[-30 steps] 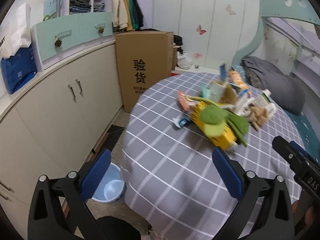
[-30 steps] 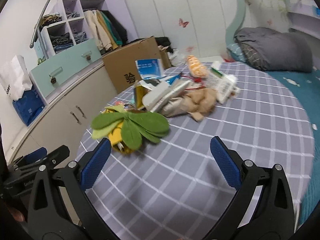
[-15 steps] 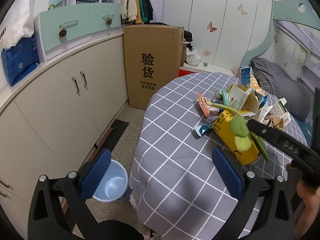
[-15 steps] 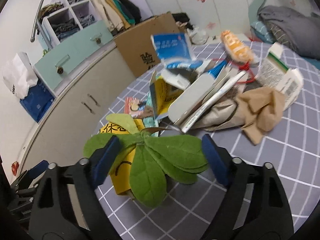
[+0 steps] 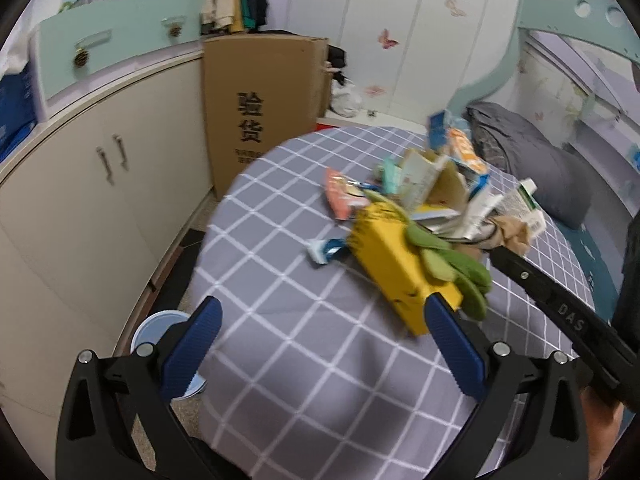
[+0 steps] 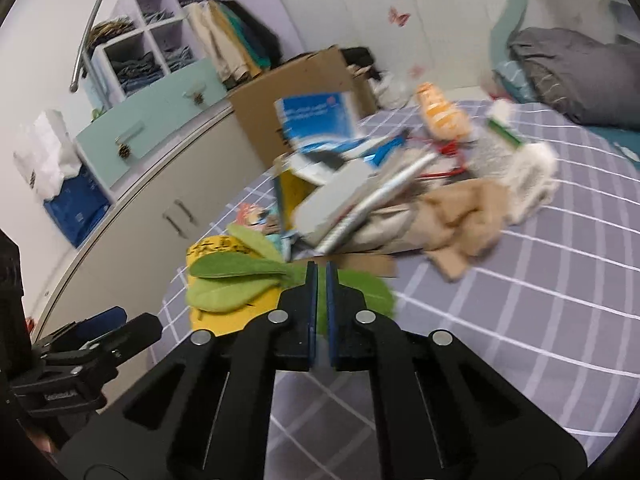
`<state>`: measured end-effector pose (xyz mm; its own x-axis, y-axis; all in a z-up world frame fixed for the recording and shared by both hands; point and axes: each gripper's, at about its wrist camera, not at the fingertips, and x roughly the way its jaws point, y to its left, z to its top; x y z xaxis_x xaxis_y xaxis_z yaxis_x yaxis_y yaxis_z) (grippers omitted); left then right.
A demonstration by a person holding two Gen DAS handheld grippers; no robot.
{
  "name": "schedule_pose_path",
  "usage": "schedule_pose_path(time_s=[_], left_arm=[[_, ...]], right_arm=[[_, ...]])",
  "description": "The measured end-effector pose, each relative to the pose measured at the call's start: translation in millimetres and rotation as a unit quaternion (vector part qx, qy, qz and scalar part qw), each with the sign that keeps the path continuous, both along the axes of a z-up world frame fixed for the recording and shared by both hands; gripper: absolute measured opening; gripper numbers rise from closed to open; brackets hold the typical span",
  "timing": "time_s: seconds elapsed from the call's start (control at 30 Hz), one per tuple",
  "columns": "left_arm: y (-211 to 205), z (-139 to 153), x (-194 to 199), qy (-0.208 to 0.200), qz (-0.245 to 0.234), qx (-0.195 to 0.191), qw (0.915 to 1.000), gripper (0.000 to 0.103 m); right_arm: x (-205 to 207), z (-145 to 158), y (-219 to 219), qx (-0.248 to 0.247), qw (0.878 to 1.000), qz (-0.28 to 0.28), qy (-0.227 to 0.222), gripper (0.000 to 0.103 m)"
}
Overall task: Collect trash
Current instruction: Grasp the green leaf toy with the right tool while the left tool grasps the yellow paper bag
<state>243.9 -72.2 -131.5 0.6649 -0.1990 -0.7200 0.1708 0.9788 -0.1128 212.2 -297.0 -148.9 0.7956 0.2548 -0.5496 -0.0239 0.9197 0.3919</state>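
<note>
Now the right gripper has just closed, pinching the green leaves atop the yellow box at the table's near edge; the left gripper, spread, waits left of them.

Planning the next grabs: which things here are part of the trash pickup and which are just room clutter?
Job:
- green leaves, pinched by the just-closed right gripper
- yellow box
- wrapper pile
- blue bin
- left gripper, open

Lying about:
- cardboard carton
- grey bedding
- hanging clothes
</note>
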Motion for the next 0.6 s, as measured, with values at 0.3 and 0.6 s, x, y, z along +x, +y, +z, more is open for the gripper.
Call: schedule_pose_path(time_s=[0.3, 0.6], left_arm=[[-4.4, 0.6, -1.1, -0.01, 0.028, 0.014, 0.9994, 0.099], [10.7, 1.6, -0.2, -0.003, 0.042, 0.011, 0.9991, 0.099]], right_arm=[[7.7, 0.8, -3.0, -0.024, 1.0, 0.015, 0.005, 0.074], [47.5, -19.3, 11.5, -0.033, 0.995, 0.033, 0.087, 0.034]])
